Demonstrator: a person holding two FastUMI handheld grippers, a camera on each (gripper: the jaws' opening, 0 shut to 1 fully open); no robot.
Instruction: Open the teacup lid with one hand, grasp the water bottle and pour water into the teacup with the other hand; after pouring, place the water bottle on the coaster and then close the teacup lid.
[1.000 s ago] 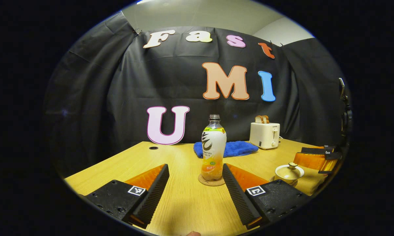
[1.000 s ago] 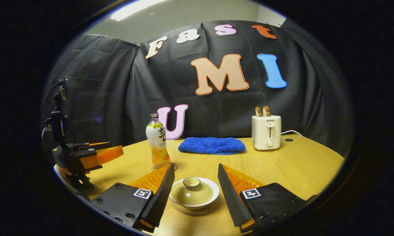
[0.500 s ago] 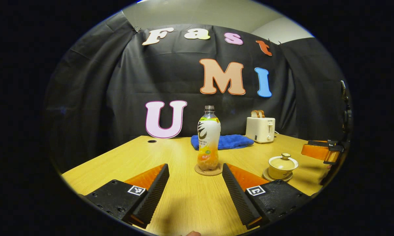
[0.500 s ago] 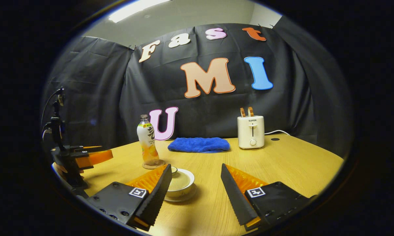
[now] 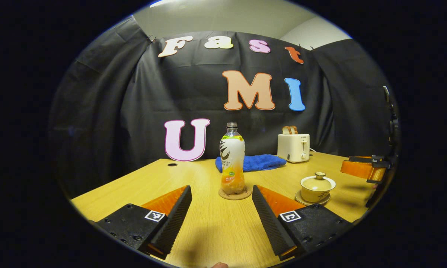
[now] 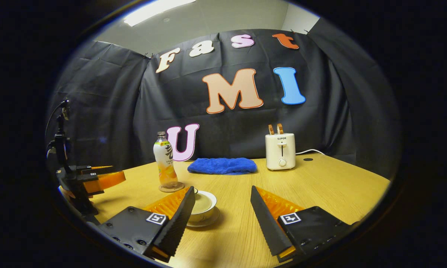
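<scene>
Left gripper view: left gripper (image 5: 221, 212) was held wide apart, nothing between fingers, above light wooden table (image 5: 141, 182). Clear plastic water bottle with white-and-orange label (image 5: 232, 163) was seen upright on round cork coaster (image 5: 235, 194), straight ahead. Cream lidded ceramic teacup on saucer (image 5: 317, 185) was seen to its right, lid on. Right gripper (image 5: 364, 169) was seen at far right edge.

Right gripper view: right gripper (image 6: 221, 216) was held wide apart, gripping nothing. Teacup (image 6: 203, 208) was partly hidden behind its left finger (image 6: 175, 223). Bottle (image 6: 164, 162) stood on coaster (image 6: 172, 187) beyond. Left gripper (image 6: 93, 180) was seen at left. Blue folded towel (image 6: 222, 165) and white toaster (image 6: 280, 150) were set near wall.
</scene>
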